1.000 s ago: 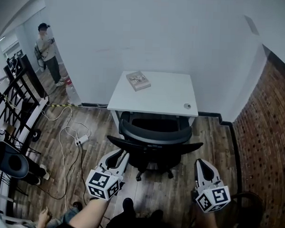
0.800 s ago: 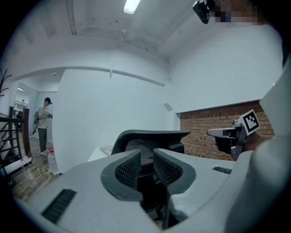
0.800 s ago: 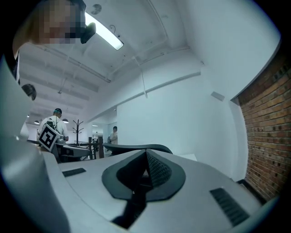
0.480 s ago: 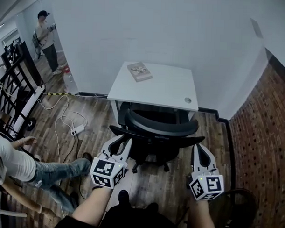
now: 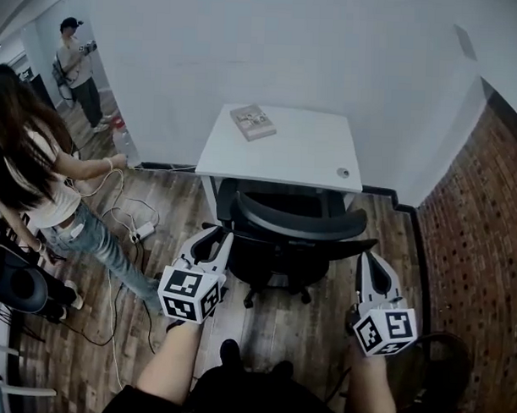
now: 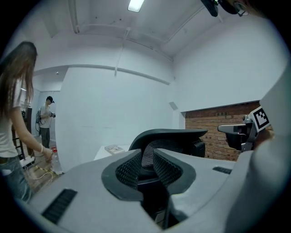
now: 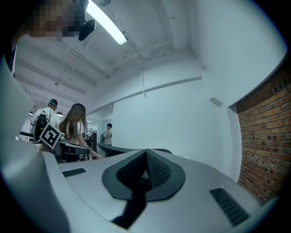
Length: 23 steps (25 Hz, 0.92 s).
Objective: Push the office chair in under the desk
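1. Since half a second ago, a long-haired person (image 5: 41,164) who was crouched low beyond the left fingers now stands bent over the cables (image 5: 113,239). Both grippers have barely shifted.
2. The left gripper (image 5: 218,236) has its fingers (image 6: 129,169) spread partway, with a clear gap between the ribbed pads. Nothing is pinched there; the chair's mesh back shows through the gap, farther off.
3. The left tips lie close to the chair's left armrest. I cannot tell whether they touch it.
4. The right gripper (image 5: 367,258) has its fingers (image 7: 157,170) pressed together, with nothing between them. Its tips point at the end of the right armrest, just beside it; contact is unclear.
5. The office chair (image 5: 296,224) stands ahead of both finger pairs and between them. It is black, with a curved mesh back, two armrests and a star base on castors.
6. Its seat sits partly under the desk (image 5: 302,156), while the back is out in front of the desk's near edge.
7. The desk is white and lies beyond the fingertips, against a white wall (image 5: 272,49). It carries a book (image 5: 252,122) at its far left corner.
8. The floor (image 5: 263,329) is dark wood plank. A brick wall (image 5: 485,252) runs outside the right fingers, and another person (image 5: 77,68) stands far off past the left ones.
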Tool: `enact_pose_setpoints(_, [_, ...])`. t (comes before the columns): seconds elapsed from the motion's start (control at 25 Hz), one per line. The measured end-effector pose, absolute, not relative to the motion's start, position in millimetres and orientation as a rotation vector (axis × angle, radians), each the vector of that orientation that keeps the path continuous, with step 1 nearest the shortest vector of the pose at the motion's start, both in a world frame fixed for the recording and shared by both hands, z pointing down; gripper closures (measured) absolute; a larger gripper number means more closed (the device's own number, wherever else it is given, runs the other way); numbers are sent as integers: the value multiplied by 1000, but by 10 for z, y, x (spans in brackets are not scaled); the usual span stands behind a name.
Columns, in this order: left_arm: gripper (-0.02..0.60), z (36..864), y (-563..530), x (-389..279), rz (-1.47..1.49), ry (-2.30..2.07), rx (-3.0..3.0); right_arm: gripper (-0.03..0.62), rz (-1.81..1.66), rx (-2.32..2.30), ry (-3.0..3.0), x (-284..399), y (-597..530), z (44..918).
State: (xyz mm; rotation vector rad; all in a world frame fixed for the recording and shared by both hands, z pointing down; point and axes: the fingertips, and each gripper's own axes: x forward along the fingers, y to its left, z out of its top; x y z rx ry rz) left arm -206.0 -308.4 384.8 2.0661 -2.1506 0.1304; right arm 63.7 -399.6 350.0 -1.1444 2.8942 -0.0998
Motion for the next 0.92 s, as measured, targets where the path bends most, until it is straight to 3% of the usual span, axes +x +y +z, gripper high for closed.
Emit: enact_pose_setpoints(0.92, [497, 3949, -3005, -2195, 167, -2148, 2050, 591, -112, -1113, 2948, 457, -3993, 3603])
